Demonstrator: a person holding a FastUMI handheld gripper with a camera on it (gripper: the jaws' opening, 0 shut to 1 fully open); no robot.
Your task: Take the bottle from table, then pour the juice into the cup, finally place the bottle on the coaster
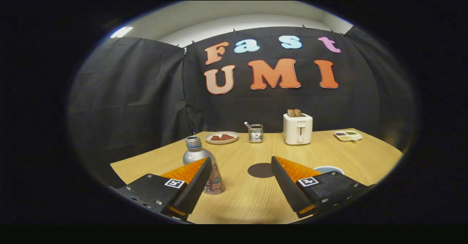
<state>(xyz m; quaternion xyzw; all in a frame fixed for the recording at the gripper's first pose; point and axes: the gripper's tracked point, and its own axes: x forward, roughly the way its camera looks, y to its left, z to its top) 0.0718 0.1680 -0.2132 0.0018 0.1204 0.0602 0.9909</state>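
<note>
A silver bottle (199, 155) with a patterned label stands upright on the wooden table (241, 196), just behind the tip of my left finger, which covers part of it. A dark round coaster (260, 170) lies on the table ahead, between the two fingertips. The rim of a light blue cup (329, 169) peeks out behind my right finger. My gripper (241, 163) is open, with a wide gap and nothing between the fingers.
Along the far edge of the table stand a plate (221, 137) with red food, a small glass holder (255, 133) with a utensil, a white toaster (297, 128) with toast in it, and a small divided dish (348, 136).
</note>
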